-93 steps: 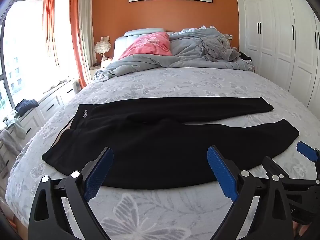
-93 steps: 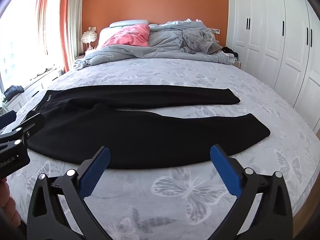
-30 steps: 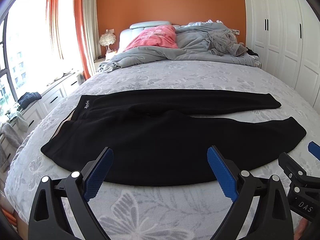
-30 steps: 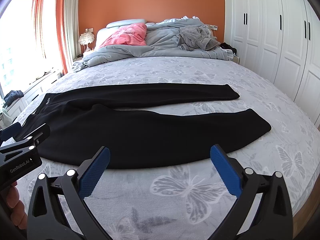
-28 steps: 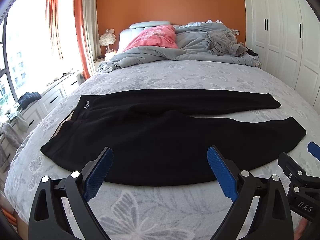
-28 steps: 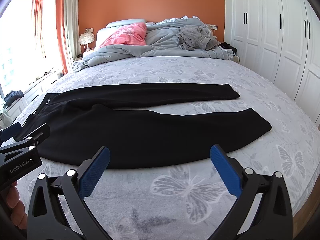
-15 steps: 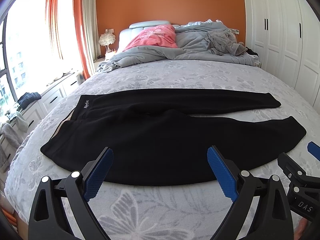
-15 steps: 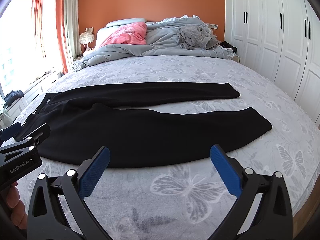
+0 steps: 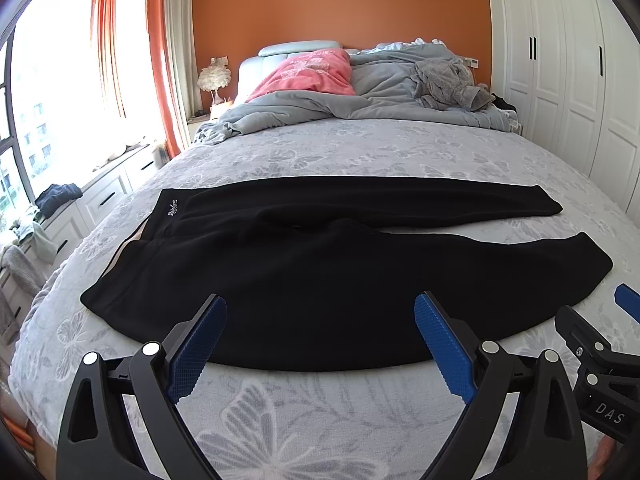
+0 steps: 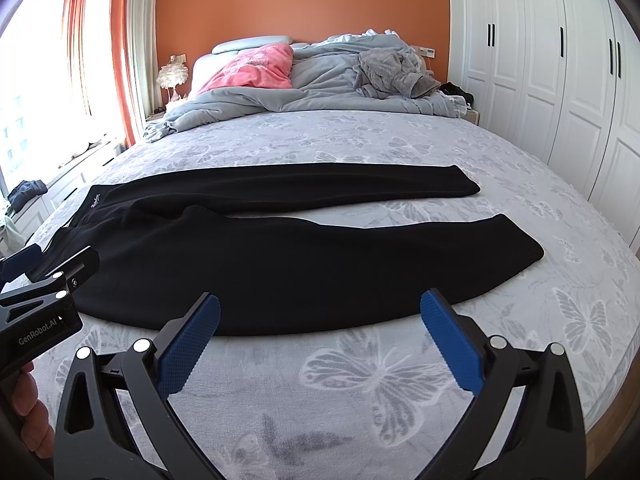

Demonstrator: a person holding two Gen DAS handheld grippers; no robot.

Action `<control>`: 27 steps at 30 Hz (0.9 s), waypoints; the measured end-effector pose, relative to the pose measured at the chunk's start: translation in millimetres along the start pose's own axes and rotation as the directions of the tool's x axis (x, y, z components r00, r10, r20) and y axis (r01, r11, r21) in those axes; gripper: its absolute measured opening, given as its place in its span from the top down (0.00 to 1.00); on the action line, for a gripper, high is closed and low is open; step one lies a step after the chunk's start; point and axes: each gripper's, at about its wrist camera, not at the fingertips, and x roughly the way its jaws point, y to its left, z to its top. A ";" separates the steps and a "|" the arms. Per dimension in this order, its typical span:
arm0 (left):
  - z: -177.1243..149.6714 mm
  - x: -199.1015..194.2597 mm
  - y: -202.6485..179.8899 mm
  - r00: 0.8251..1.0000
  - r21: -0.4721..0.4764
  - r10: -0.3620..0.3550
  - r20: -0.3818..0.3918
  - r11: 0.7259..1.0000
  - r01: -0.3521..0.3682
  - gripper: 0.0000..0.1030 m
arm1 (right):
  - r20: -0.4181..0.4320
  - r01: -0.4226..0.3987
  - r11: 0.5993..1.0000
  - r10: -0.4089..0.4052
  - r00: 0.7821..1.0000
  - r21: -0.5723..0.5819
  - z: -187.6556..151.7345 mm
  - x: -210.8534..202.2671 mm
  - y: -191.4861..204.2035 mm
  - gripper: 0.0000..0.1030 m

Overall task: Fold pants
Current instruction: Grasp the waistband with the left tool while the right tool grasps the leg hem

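Black pants (image 9: 304, 264) lie flat across the grey butterfly-print bed (image 9: 320, 420), waistband at the left, two legs reaching right and slightly apart. They also show in the right wrist view (image 10: 280, 256). My left gripper (image 9: 320, 340) is open and empty, held just short of the near leg's edge. My right gripper (image 10: 320, 336) is open and empty, also just short of that edge, to the right of the left one. Each gripper shows at the edge of the other's view.
A crumpled grey duvet (image 9: 360, 104), a pink pillow (image 9: 312, 70) and a grey garment (image 9: 448, 84) lie at the head of the bed. White wardrobes (image 10: 560, 80) stand on the right. A window bench with drawers (image 9: 80, 208) runs along the left.
Over three seconds both views shifted slightly, with the pants a little farther off. In the last second nothing visibly moved.
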 end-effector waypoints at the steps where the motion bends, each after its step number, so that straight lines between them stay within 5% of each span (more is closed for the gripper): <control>1: 0.1 0.0 -0.1 1.000 0.000 0.001 -0.001 1.000 -0.001 0.10 | 0.000 0.001 1.000 -0.001 1.000 0.000 -0.3 -0.1 0.0 0.04; 7: 1.3 2.7 2.1 0.999 -0.010 -0.025 -0.023 1.000 0.025 0.09 | -0.005 -0.005 1.000 0.005 1.000 -0.002 -2.4 4.6 -3.6 0.04; 12: 26.6 19.2 39.7 0.963 -0.163 -0.239 -0.127 0.962 0.218 0.08 | -0.095 -0.107 0.994 0.108 0.990 0.010 22.2 19.1 -24.8 0.04; 14: 47.9 29.2 70.6 0.955 -0.230 -0.267 -0.132 0.945 0.232 0.08 | -0.105 -0.119 0.993 0.117 0.988 -0.014 45.6 26.3 -41.7 0.04; 20: 100.5 110.1 182.2 0.963 -0.340 -0.127 -0.237 0.939 0.041 0.06 | -0.154 -0.029 0.999 0.025 0.988 -0.027 108.8 100.6 -126.0 0.04; 27: 125.4 241.8 316.1 0.920 -0.482 0.040 -0.390 0.842 -0.241 0.06 | -0.225 0.131 0.984 -0.102 0.969 0.117 158.7 237.7 -237.5 0.05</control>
